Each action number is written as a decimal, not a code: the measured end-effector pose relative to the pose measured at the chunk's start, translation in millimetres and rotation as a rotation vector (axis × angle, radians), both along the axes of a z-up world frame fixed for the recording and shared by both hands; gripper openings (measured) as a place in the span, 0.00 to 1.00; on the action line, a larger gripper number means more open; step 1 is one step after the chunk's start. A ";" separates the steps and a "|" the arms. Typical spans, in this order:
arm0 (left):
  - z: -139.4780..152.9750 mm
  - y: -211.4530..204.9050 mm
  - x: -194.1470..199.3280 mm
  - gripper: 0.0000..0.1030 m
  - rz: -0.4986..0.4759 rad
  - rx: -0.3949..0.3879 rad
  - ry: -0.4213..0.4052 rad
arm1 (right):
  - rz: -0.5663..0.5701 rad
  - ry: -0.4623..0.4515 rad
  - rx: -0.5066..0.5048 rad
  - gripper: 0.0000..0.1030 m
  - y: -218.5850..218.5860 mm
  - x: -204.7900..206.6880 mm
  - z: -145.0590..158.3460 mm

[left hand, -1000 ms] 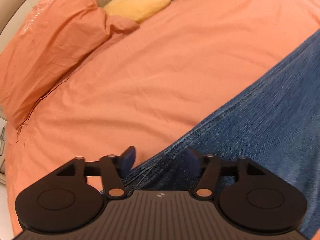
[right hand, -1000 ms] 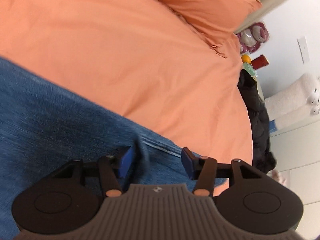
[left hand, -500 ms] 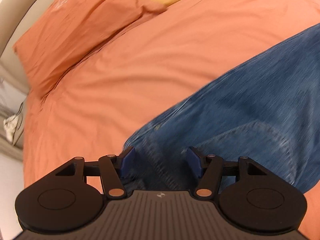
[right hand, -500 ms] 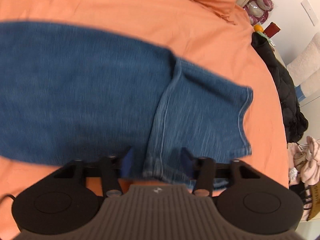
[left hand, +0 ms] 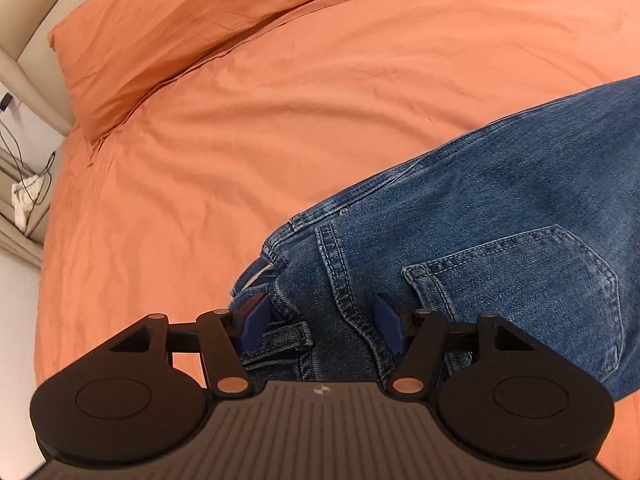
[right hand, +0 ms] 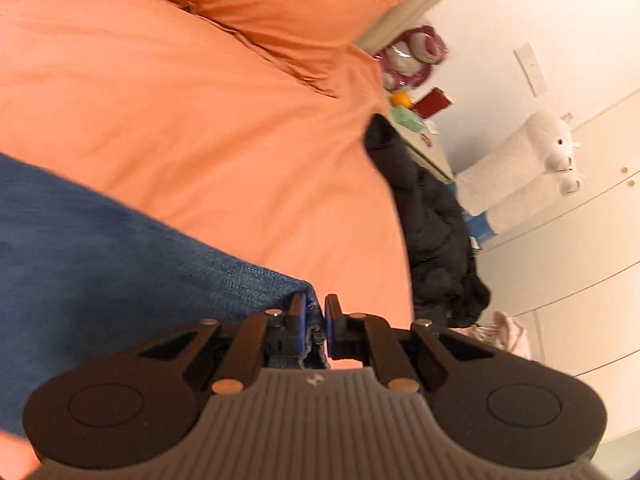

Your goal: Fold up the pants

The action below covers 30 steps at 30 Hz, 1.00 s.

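Blue jeans [left hand: 480, 216] lie on the orange bed sheet [left hand: 280, 92], waistband end nearest, with a back pocket [left hand: 528, 292] facing up. My left gripper [left hand: 320, 326] is open, its blue pads either side of the waistband and centre seam. In the right wrist view the jeans [right hand: 100, 240] stretch to the left, and my right gripper [right hand: 315, 322] is shut on a corner of the denim at the hem end.
Orange pillows [left hand: 180, 32] lie at the head of the bed. A nightstand with cables and a white cloth [left hand: 24, 196] stands left. On the right, dark clothing [right hand: 432, 220], a cluttered bedside table [right hand: 416, 120] and a white plush toy [right hand: 532, 156] stand beside the bed edge.
My right gripper has closed on the hem corner of the jeans. My left gripper has moved to the waistband and stays open.
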<state>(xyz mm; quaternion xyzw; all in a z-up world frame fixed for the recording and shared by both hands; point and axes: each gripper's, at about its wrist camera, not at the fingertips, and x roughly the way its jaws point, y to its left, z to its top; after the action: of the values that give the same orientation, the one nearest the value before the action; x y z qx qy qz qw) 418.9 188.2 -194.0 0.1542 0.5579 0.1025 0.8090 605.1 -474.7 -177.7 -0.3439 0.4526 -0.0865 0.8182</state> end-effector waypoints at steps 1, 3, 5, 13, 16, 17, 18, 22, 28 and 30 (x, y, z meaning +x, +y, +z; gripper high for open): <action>-1.4 1.3 0.7 0.69 0.010 -0.008 0.003 | -0.008 0.006 -0.015 0.03 -3.9 8.5 -4.8; -3.3 2.5 1.5 0.70 0.027 -0.017 0.002 | -0.026 0.021 -0.018 0.03 -7.8 21.6 -17.7; -3.6 3.6 2.1 0.70 0.038 -0.023 -0.001 | -0.022 0.029 -0.024 0.03 -6.9 31.7 -30.9; -1.4 6.9 3.1 0.70 0.049 -0.030 -0.022 | -0.025 0.047 -0.057 0.22 3.2 55.2 -68.0; 14.2 12.8 -6.0 0.69 0.032 -0.051 -0.073 | 0.009 0.049 -0.040 0.31 10.5 45.1 -60.5; 20.9 16.6 -10.9 0.69 0.032 -0.062 -0.091 | 0.021 0.058 -0.018 0.31 14.4 38.9 -56.4; 28.0 21.0 -17.2 0.70 0.032 -0.074 -0.107 | 0.035 0.065 0.008 0.32 20.1 31.0 -52.3; 51.3 41.8 -47.3 0.79 0.025 -0.124 -0.134 | 0.081 0.104 0.164 0.34 56.7 -12.8 -38.3; 55.0 77.0 -84.5 0.84 0.091 -0.241 -0.169 | 0.191 0.194 0.421 0.34 143.7 -86.7 -29.4; 49.6 90.8 -87.4 0.84 0.139 -0.309 -0.187 | 0.238 0.213 0.465 0.35 178.1 -107.1 -28.1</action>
<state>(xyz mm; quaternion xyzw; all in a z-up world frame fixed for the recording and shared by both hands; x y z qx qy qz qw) 331.5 278.9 -144.4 -0.0211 0.4987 0.0851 0.8623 498.0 -296.7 -205.8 -0.2049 0.5002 0.1529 0.8273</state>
